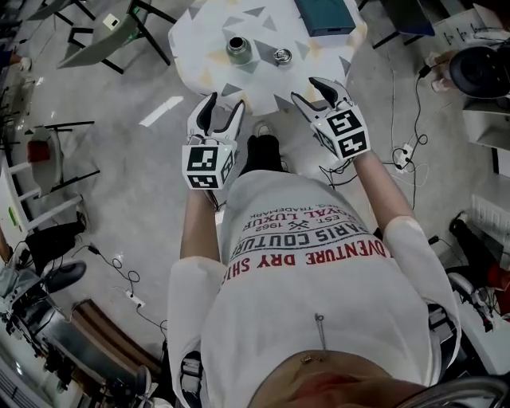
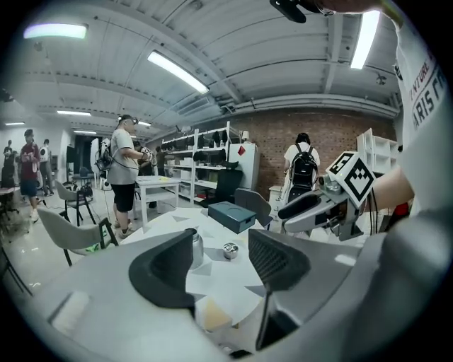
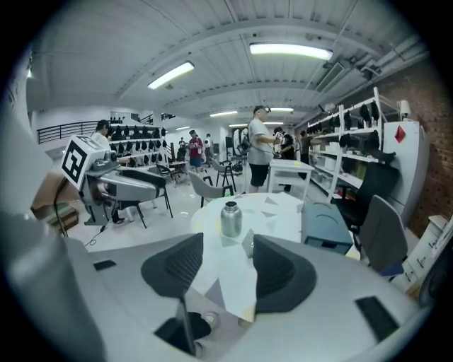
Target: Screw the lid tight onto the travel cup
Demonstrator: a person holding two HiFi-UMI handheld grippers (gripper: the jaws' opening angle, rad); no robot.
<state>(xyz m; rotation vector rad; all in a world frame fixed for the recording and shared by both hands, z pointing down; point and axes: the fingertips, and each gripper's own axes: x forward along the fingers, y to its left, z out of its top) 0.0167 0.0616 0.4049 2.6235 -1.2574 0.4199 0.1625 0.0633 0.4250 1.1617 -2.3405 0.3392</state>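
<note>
The steel travel cup (image 1: 238,49) stands upright and uncapped on the round white table (image 1: 199,48) with grey and yellow triangles. Its small round lid (image 1: 282,56) lies just to the right of it. Both grippers hover short of the table's near edge. My left gripper (image 1: 221,107) is open and empty, below the cup. My right gripper (image 1: 312,90) is also open and empty, below and right of the lid. In the left gripper view the cup (image 2: 195,247) peeks from behind the left jaw, with the lid (image 2: 230,250) in the gap. The right gripper view shows the cup (image 3: 230,219) beyond its jaws.
A teal box (image 1: 324,16) lies at the table's far right. Chairs (image 1: 111,32) stand left of the table, and cables with a power strip (image 1: 402,151) run over the floor at the right. People (image 2: 124,173) stand in the background near shelves.
</note>
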